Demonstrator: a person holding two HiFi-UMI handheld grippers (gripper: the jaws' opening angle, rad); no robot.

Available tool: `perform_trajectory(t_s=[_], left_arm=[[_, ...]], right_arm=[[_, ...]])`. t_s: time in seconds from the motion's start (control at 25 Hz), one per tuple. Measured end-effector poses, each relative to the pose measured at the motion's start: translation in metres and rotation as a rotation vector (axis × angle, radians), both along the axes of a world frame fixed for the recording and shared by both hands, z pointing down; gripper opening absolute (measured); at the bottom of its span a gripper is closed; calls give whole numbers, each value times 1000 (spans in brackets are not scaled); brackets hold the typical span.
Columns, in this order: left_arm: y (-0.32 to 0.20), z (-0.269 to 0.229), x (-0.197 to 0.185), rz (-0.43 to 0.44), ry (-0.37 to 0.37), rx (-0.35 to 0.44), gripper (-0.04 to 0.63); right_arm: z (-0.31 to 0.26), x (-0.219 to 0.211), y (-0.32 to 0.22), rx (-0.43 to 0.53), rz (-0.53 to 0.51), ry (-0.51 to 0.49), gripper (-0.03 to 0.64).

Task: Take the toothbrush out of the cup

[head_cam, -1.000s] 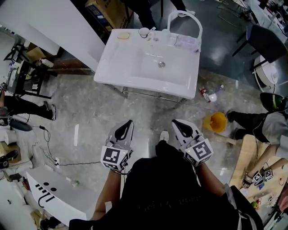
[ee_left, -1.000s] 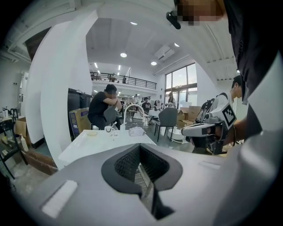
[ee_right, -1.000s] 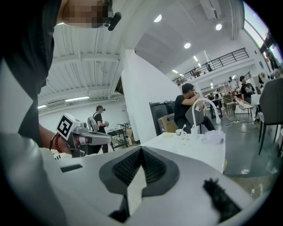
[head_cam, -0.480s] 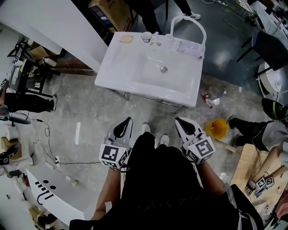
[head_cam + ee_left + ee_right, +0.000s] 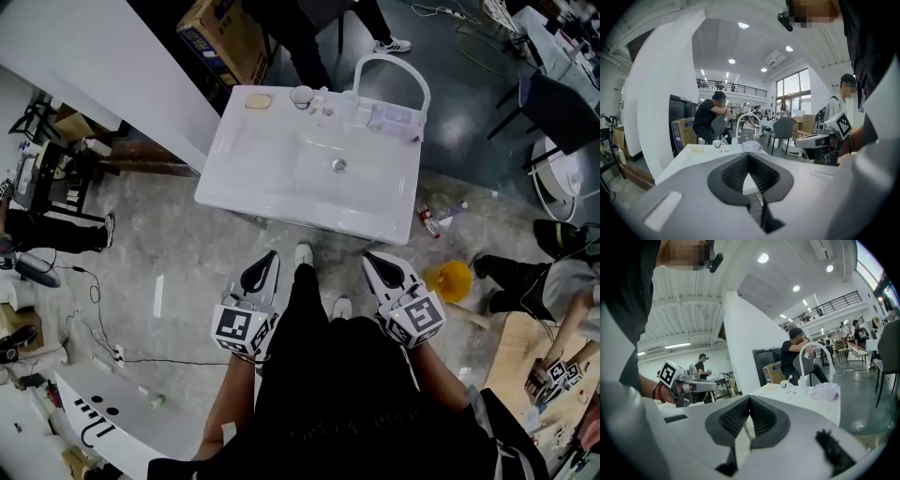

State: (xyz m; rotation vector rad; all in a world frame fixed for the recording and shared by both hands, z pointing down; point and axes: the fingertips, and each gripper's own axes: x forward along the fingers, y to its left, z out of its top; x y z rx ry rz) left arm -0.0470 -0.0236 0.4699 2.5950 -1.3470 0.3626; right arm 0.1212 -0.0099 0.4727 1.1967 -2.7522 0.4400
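A white cup (image 5: 301, 95) stands on the back rim of the white washbasin (image 5: 281, 178), well ahead of both grippers. From the left gripper view the cup (image 5: 718, 144) shows a toothbrush (image 5: 723, 139) leaning out of it. In the right gripper view the cup (image 5: 786, 385) is small and far off. My left gripper (image 5: 271, 255) and right gripper (image 5: 368, 257) hang side by side in front of the person's body, short of the basin's front edge. Both are shut and hold nothing.
On the basin's back rim are a soap dish (image 5: 258, 100), an arched white tap (image 5: 392, 67) and a pale cloth (image 5: 389, 115). A person in black (image 5: 708, 119) sits behind the basin. An orange bucket (image 5: 450, 279) is on the floor at right, and a white partition (image 5: 103, 66) at left.
The basin has come nearer as the person stepped towards it. Both grippers travelled forward with the body and stayed shut.
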Motion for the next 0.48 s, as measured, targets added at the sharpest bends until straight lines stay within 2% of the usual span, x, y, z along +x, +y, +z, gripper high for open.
perform_trajectory(t_s=[0.48], left_arm=[[-108, 4, -38, 43, 51, -1, 8]], right_arm=[[-5, -47, -105, -9, 24, 43, 12]])
